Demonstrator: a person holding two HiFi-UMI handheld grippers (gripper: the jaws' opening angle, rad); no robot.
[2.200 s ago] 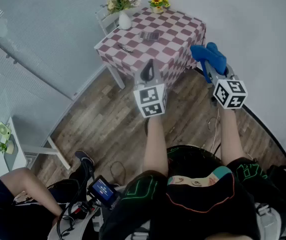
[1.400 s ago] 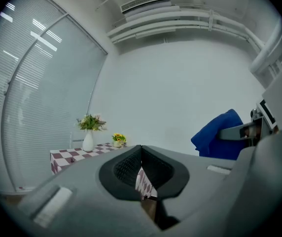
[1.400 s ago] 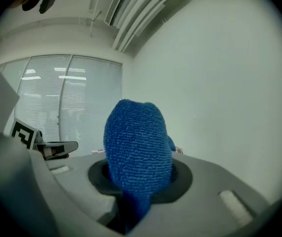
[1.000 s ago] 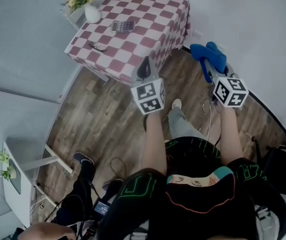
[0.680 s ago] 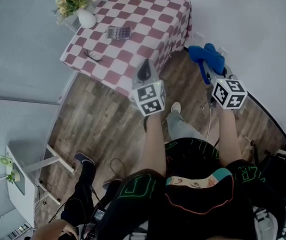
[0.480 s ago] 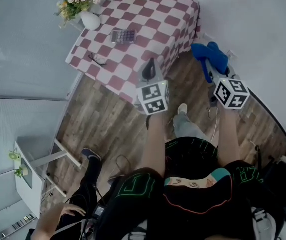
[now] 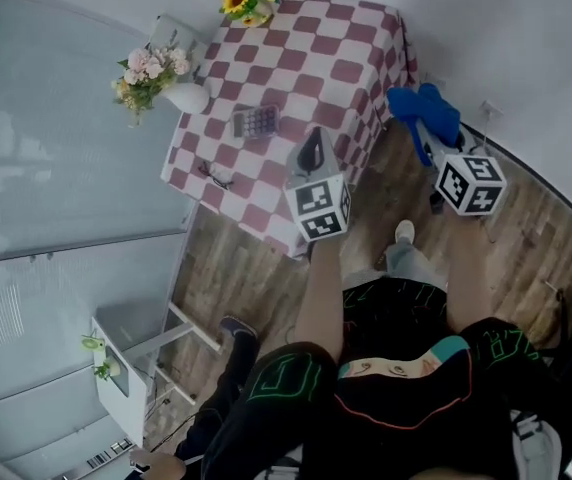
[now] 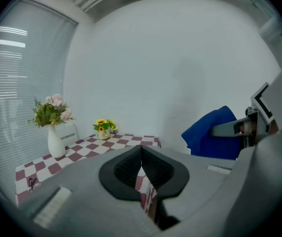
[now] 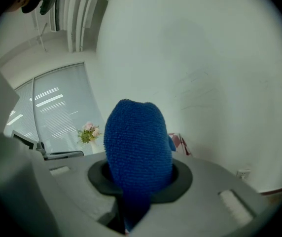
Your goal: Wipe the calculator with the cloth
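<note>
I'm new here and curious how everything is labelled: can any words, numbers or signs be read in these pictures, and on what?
No text can be read anywhere.
Calculator: keys too small to read.
Left gripper and right gripper: cubes carry black-and-white square patterns, not letters.
Cloth: plain blue, no label showing.
Person's clothing: green line pattern, no words.

Top: black garment (image 7: 396,388) with green angular line patterns at the shoulders, thin orange piping and a teal patch.
Legs: grey trouser leg (image 7: 407,264), white shoe (image 7: 404,231).
Grippers: left gripper (image 7: 311,151) and right gripper (image 7: 424,138), grey shells with black ribbed pads.
Markers: a white cube (image 7: 319,208) with black squares on each gripper.
</note>
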